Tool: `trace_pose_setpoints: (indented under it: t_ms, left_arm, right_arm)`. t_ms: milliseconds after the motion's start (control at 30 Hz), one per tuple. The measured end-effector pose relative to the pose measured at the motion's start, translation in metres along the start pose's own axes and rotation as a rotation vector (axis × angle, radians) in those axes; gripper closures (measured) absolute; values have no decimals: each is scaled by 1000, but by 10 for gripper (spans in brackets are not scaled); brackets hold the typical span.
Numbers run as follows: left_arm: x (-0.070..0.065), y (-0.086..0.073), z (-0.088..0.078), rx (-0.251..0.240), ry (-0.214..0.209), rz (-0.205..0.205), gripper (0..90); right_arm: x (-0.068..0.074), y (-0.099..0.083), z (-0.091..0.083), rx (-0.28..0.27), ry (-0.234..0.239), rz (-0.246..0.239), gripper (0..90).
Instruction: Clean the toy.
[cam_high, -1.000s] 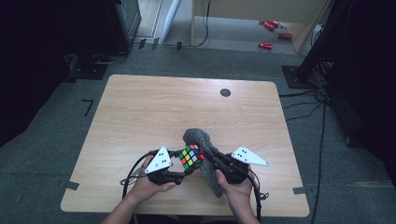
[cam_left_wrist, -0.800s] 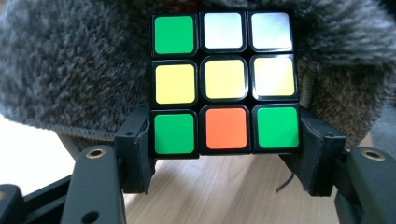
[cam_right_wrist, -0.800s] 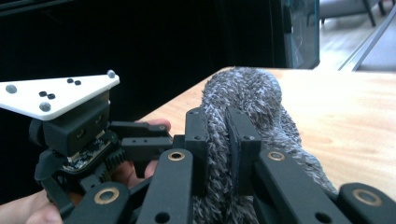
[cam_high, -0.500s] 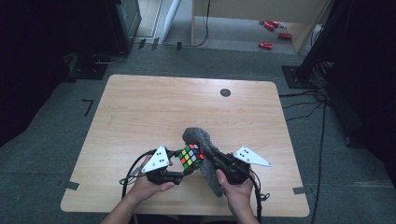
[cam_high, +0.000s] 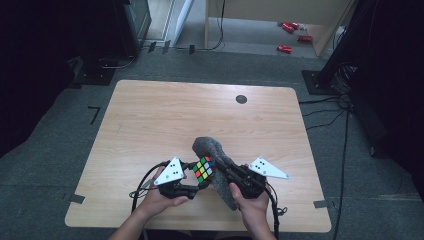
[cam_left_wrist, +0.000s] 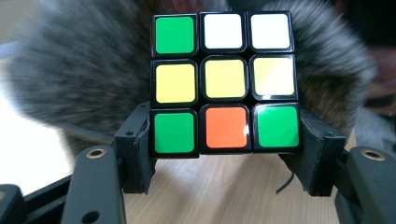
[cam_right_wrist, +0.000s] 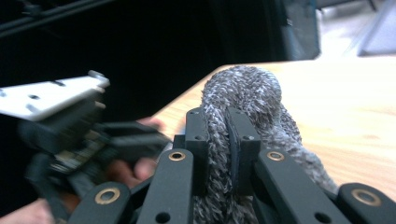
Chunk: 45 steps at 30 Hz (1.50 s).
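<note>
Over the near edge of the wooden table (cam_high: 150, 120), you are gripping a scrambled puzzle cube (cam_high: 203, 168) with your left gripper (cam_left_wrist: 225, 140), its jaws pressing on the cube's bottom row from both sides. Your right gripper (cam_right_wrist: 217, 140) is pinching a grey fuzzy cloth (cam_right_wrist: 247, 93) tightly between its jaws, and the cloth is lying right against the cube's far side.

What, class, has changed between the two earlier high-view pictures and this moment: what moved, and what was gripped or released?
Nothing has visibly changed. The left gripper stays clamped on the colour cube, and the right gripper stays pinched on the grey fuzzy cloth, which rests against the cube near the front edge of the wooden table.
</note>
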<state>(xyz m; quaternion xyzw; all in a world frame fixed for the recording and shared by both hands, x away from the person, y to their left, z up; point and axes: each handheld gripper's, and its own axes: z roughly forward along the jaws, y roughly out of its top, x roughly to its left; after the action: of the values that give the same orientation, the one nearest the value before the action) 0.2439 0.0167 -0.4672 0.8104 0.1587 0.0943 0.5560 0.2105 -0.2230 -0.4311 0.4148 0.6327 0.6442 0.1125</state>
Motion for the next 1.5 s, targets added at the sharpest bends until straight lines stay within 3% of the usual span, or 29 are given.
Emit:
trace_pose_setpoints:
  t_ms: [100,267,333,500,567,700,833,1033,1167,1333,1400,1500]
  left_arm:
    - [-2,1,0,-3,3,8,349]
    - [2,2,-6,-16,19,-2,349]
    - [3,2,-5,-19,13,-6,348]
    - [1,2,-4,-17,3,0,349]
    - [1,2,-5,-14,16,5,349]
    - [9,3,-11,-55,12,-45,349]
    - [21,3,-21,-117,20,-112,349]
    - [39,1,-37,-187,31,-210,349]
    - [45,2,-43,-229,1,-264,349]
    - [46,3,-44,-231,-31,-278,349]
    - [46,3,-43,-227,-38,-276,349]
    - [47,2,-42,-226,-85,-277,349]
  right_arm:
    - [4,1,0,-5,14,-23,816]
    - [-12,-4,0,12,-39,5,817]
    - [-13,-4,0,14,-36,18,817]
    - [1,1,-1,-9,27,-8,816]
    - [-1,0,-1,-17,37,-2,816]
    - [-20,-7,-1,-1,-23,50,816]
    - [-30,-6,-5,-23,-24,99,816]
    - [-27,-8,-3,-8,12,-54,816]
    - [-19,-13,3,5,97,-102,815]
    - [-5,-22,12,48,205,-170,814]
    - [-2,-24,14,65,199,-194,814]
    - [-7,-21,11,47,186,-173,814]
